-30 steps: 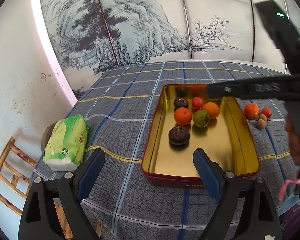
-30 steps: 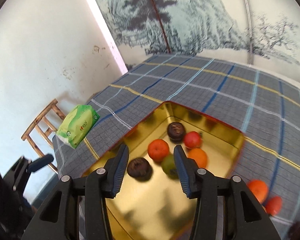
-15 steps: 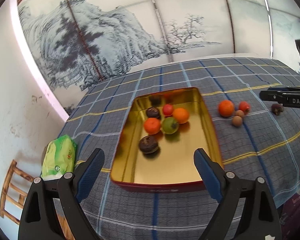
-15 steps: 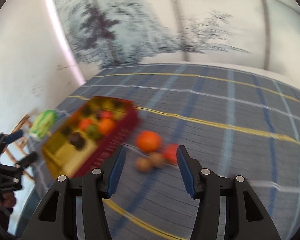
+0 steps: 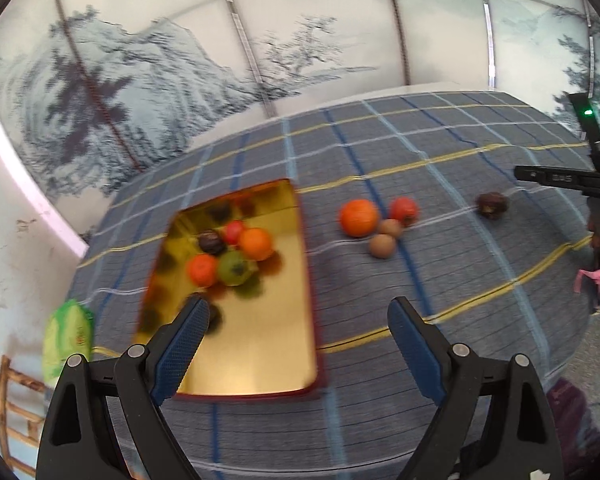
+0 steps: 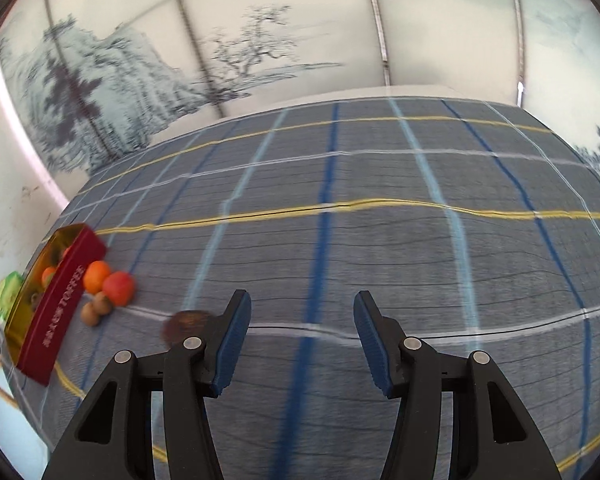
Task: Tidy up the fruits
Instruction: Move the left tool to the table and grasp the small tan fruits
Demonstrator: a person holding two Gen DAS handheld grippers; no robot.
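Observation:
A red tin with a gold inside (image 5: 260, 344) lies on the checked cloth and holds several fruits: oranges, a green one, a red one and dark ones. On the cloth to its right lie an orange (image 5: 358, 217), a red fruit (image 5: 403, 209), two small brown fruits (image 5: 382, 245) and, apart, a dark fruit (image 5: 492, 205). My left gripper (image 5: 296, 336) is open and empty above the tin's near end. My right gripper (image 6: 302, 340) is open and empty over bare cloth; the dark fruit (image 6: 184, 326) lies just left of its left finger. The tin (image 6: 60, 304) is at far left.
A green packet (image 5: 68, 338) lies at the table's left edge above a wooden chair (image 5: 16, 408). A painted screen stands behind the table. The right gripper's body (image 5: 571, 178) shows at the far right of the left wrist view.
Both grippers have swung to the right. The right gripper has left the tin and now hovers over bare cloth beside the dark fruit. The left view now takes in the loose fruits.

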